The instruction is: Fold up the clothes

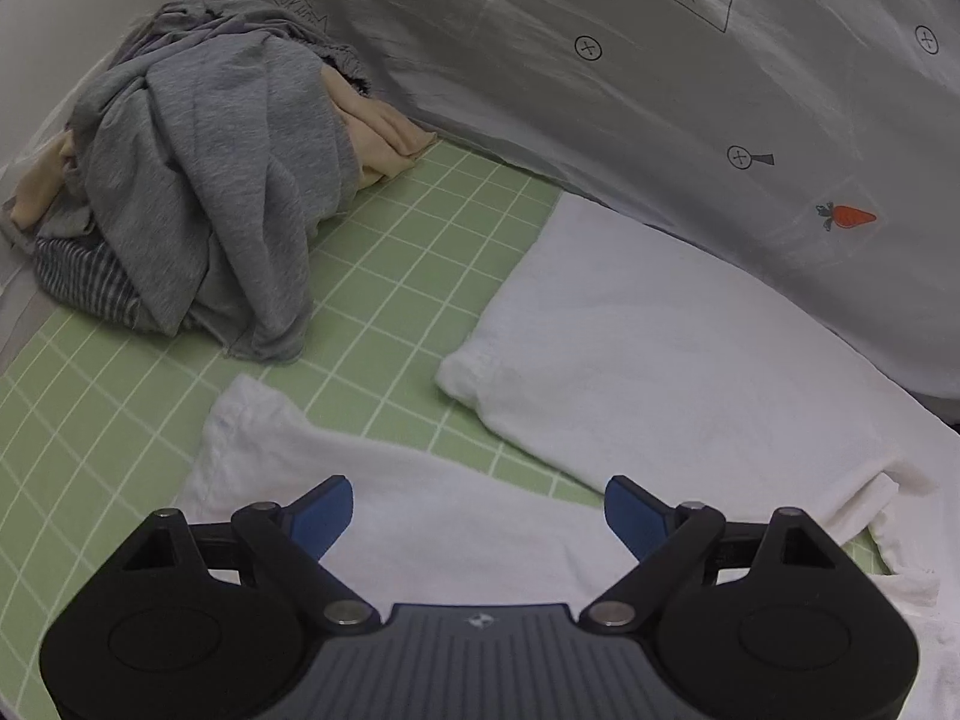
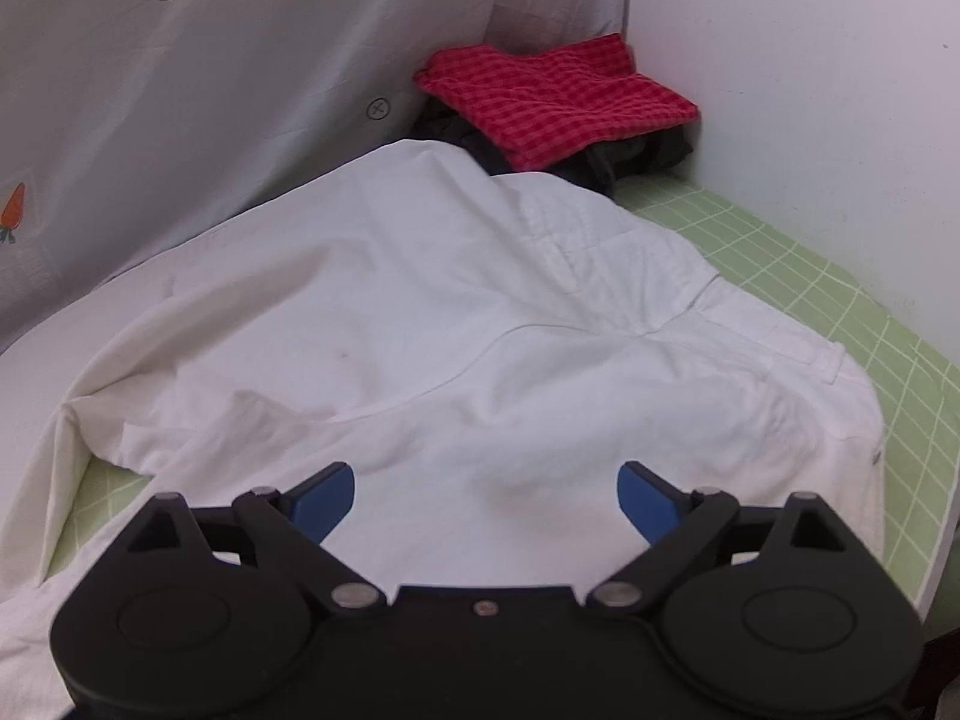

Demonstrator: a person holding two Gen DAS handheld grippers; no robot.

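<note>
White trousers (image 2: 456,330) lie spread on the green grid mat (image 2: 798,282), waistband toward the right. In the left wrist view the two legs (image 1: 648,336) run apart, the near leg's hem (image 1: 252,414) at centre left. My left gripper (image 1: 479,510) is open and empty, just above the near leg. My right gripper (image 2: 486,498) is open and empty, just above the trousers' seat area.
A heap of grey, beige and striped clothes (image 1: 198,180) sits at the mat's far left. A folded red checked garment (image 2: 552,96) lies on dark clothes in the far right corner. A grey printed sheet (image 1: 660,90) hangs behind; a white wall (image 2: 810,90) stands at right.
</note>
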